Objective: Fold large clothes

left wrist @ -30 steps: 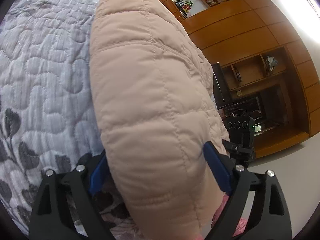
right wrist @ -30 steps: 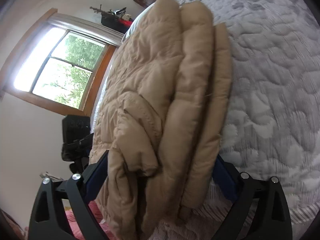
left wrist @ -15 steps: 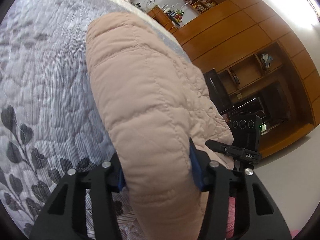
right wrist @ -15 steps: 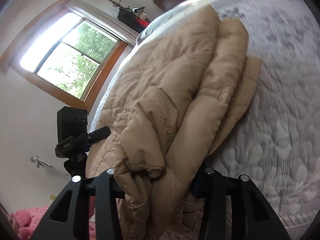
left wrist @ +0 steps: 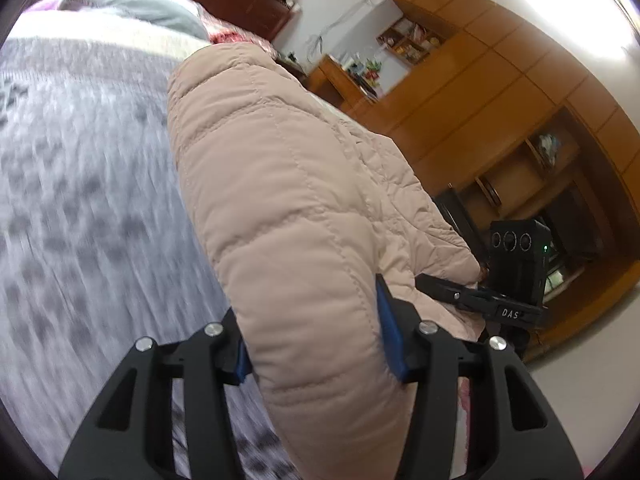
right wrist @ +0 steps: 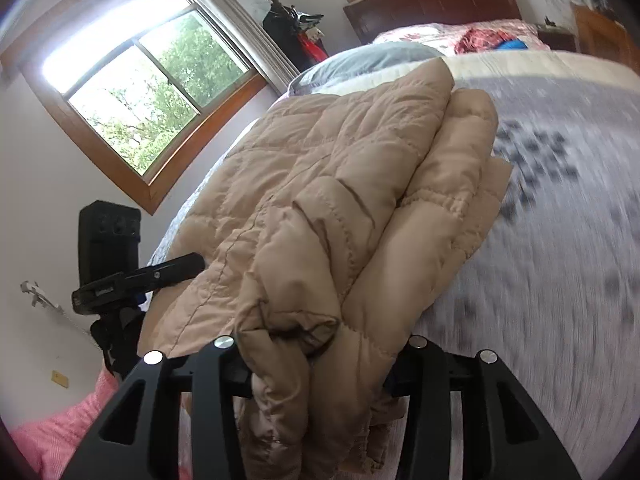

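Coat (left wrist: pixel 288 208), quilted and tan, lies folded in thick layers along the near edge of the bed (left wrist: pixel 80 208), its near end off the bedspread and clamped in both tools. The left tool (left wrist: pixel 316 340) has just closed: its blue pads press on both sides of one puffy folded edge, which bulges out between them. The right tool (right wrist: pixel 320 364) has likewise just closed, and it grips the other end of the coat (right wrist: pixel 340 208), where several layers bunch together and hang down between the fingers. Beyond the grips the coat runs away over the bed, one layer stacked on the next.

Under it the bedspread is grey with dark leaf prints, blurred in both views. Further back come a pale band of bedding, a grey pillow (right wrist: pixel 372 56), a red-patterned cover and a dark wooden headboard (right wrist: pixel 436 4). A window (right wrist: pixel 148 92) with a wooden frame shows green trees in the right view. In the left view, wooden cabinets (left wrist: pixel 492 120) with open shelves fill the far wall.
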`<state>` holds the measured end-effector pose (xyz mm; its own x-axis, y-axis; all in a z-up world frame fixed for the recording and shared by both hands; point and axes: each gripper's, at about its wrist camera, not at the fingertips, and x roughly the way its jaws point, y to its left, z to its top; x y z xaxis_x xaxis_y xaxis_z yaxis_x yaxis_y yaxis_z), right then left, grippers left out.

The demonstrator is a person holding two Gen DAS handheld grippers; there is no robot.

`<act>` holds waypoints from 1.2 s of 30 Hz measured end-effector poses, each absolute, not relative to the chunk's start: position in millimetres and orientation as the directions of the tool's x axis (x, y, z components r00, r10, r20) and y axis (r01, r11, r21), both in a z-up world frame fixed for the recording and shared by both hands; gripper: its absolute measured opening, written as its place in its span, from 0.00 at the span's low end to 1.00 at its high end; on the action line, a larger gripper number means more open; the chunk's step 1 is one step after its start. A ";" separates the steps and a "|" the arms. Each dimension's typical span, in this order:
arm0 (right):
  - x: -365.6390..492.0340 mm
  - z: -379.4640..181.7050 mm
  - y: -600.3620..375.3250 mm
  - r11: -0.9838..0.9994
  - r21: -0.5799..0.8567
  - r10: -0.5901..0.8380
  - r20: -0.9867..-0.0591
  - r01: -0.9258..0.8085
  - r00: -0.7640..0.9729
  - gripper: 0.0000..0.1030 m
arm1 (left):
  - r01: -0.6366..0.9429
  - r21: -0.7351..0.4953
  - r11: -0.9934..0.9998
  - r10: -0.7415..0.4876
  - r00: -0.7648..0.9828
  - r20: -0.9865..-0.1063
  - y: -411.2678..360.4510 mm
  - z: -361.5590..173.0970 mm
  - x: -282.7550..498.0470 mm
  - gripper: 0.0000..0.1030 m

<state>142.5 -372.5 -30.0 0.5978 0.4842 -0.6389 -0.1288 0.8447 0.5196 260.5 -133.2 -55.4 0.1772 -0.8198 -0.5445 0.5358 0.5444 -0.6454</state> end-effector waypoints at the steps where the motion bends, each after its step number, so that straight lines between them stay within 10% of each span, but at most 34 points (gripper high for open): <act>1: 149.7 -28.8 -379.4 0.844 0.520 0.486 -0.637 -0.132 0.598 0.42 | 0.534 -0.643 0.548 -0.819 0.188 -0.542 -130.9 -52.9 268.9 0.48; 20: 289.7 -99.1 -387.7 0.821 0.565 0.514 -0.662 -0.087 0.545 0.44 | 0.477 -0.621 0.622 -0.768 0.214 -0.604 -121.3 -101.4 406.4 0.51; 36: 260.5 -94.1 -401.2 0.830 0.555 0.479 -0.674 -0.042 0.563 0.68 | 0.440 -0.623 0.646 -0.745 0.188 -0.640 -85.6 -106.1 389.9 0.72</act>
